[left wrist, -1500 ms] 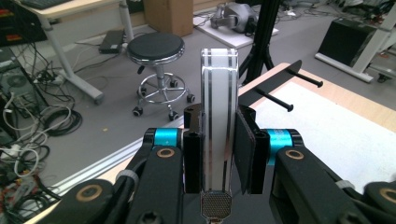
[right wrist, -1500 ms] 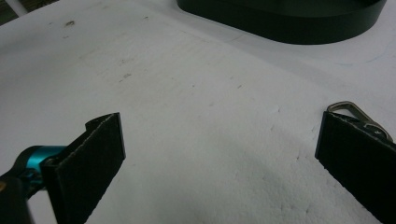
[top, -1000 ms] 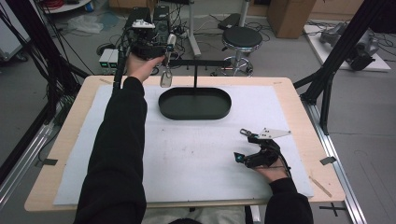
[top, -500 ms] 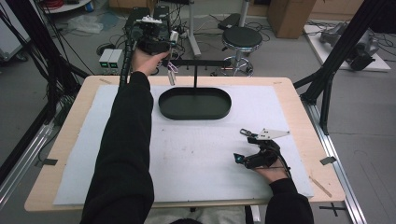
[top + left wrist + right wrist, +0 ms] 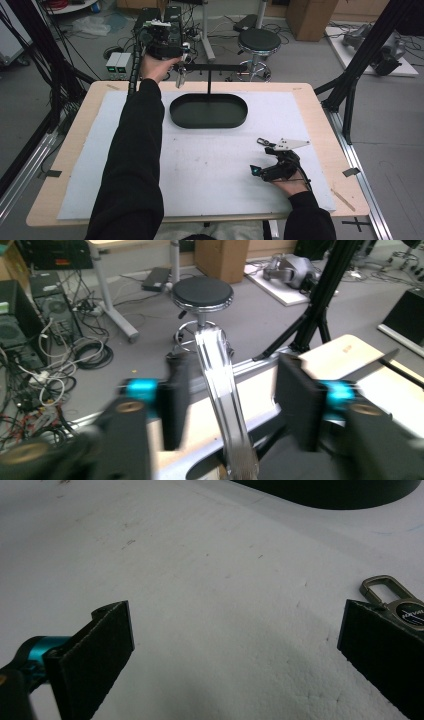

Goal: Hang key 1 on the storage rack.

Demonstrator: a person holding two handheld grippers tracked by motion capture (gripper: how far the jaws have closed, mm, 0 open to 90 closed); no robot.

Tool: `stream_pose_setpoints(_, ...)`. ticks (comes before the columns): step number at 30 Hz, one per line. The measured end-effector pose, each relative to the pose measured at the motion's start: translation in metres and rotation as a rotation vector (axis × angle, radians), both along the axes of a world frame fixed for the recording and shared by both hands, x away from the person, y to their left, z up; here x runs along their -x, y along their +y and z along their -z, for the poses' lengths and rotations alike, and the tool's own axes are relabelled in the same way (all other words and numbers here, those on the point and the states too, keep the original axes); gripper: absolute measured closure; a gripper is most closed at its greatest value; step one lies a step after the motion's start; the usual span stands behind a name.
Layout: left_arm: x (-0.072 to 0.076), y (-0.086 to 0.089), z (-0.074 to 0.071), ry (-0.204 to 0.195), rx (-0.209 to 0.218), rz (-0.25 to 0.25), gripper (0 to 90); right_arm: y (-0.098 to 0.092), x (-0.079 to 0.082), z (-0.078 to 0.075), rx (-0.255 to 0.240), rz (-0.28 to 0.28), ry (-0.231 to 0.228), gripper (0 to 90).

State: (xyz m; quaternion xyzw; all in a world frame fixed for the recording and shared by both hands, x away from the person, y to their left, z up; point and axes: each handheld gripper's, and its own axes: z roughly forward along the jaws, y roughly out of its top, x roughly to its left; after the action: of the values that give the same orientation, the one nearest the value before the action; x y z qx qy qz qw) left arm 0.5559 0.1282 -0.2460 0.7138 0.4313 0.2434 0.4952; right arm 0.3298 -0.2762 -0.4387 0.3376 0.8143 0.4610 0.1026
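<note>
Metal strip (image 5: 217, 390) sits between the left gripper (image 5: 230, 405) fingers (image 5: 175, 400), which stand apart with gaps either side, so no real pinch. That hand has crept higher at the frame's upper left, by the rack bar (image 5: 220, 66). Looks like lining up. Right gripper (image 5: 235, 650) idles on the bench (image 5: 320, 100), fingers wide, beside a key clip (image 5: 382, 587).

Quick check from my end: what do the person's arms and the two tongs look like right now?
Both arms wear long black sleeves. The left tongs have flat black jaws on bright blue fittings, with a black body and brass-coloured screws. The right tongs show the same black jaws and a blue fitting; in the high view a grey three-cornered plate sits on top and a black cable trails off.
</note>
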Motion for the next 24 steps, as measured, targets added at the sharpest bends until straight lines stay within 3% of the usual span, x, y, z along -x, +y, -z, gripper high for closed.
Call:
stream_pose_setpoints(4,0.004,0.005,0.005,0.04,0.006,0.074,20.6,0.0,0.0,0.0,-0.001,0.0,-0.002,0.8)
stream_pose_setpoints(6,0.006,0.007,0.008,0.07,-0.019,0.117,7.8,-0.001,0.0,-0.001,-0.004,0.0,-0.003,0.8)
stream_pose_setpoints(8,0.01,0.009,0.01,0.091,-0.042,0.155,2.8,-0.001,0.001,-0.001,-0.011,0.005,-0.005,0.8)
stream_pose_setpoints(11,0.019,0.014,0.013,0.083,-0.014,0.201,1.7,-0.003,0.001,-0.002,-0.017,0.011,-0.007,0.8)
stream_pose_setpoints(13,0.023,0.017,0.015,0.102,-0.023,0.207,1.7,-0.003,0.001,-0.002,-0.017,0.011,-0.007,0.8)
stream_pose_setpoints(18,0.036,0.024,0.02,0.097,-0.018,0.214,1.7,-0.003,0.001,-0.002,-0.013,0.008,-0.006,0.8)
stream_pose_setpoints(21,0.045,0.027,0.024,0.105,0.038,0.26,1.7,-0.003,0.001,-0.002,-0.01,0.011,-0.007,0.8)
stream_pose_setpoints(24,0.053,0.028,0.029,0.111,0.037,0.293,1.7,-0.005,0.001,-0.002,-0.011,0.014,-0.009,0.8)
